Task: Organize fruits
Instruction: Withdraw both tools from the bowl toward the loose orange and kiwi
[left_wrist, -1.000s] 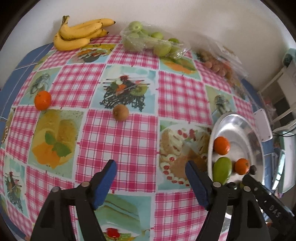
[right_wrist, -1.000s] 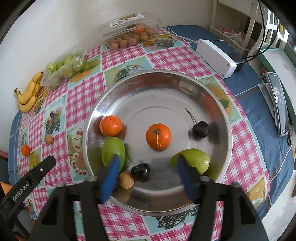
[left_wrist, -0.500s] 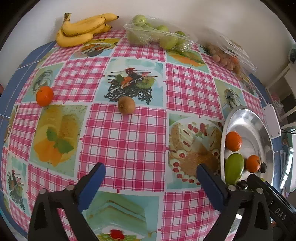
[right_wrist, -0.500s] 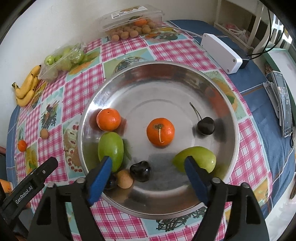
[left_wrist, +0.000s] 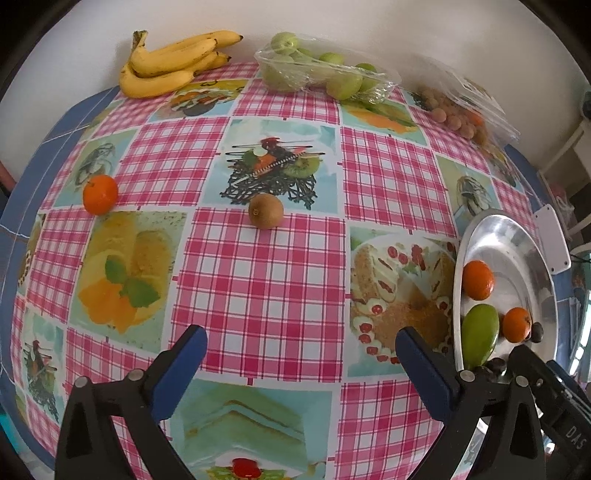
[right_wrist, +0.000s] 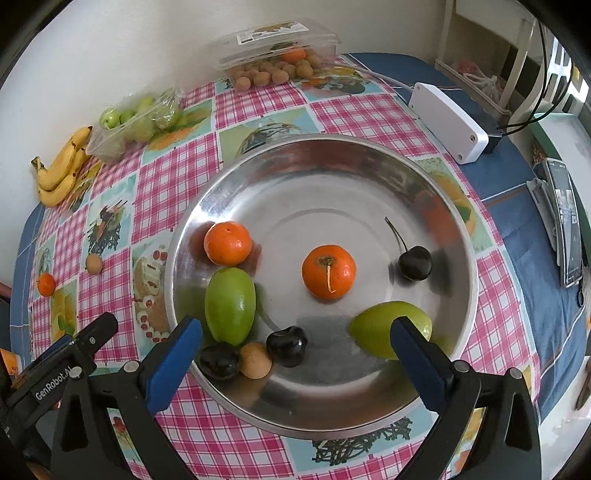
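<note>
While both stand wide apart and hold nothing, the right hand-held gripper (right_wrist: 295, 332) hovers over the steel bowl (right_wrist: 369, 177) of tangerines, green fruits and cherries, and the left hand-held gripper (left_wrist: 301, 341) hangs above the checked bench (left_wrist: 258, 280), where a kiwi (left_wrist: 266, 211) and a tangerine (left_wrist: 100, 189) lie well apart.

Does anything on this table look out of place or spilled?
Nothing is spilled or damaged. Two loose fruits stand out: an orange and a small brown fruit sit alone on the tablecloth, away from the metal bowl holding the others.
</note>
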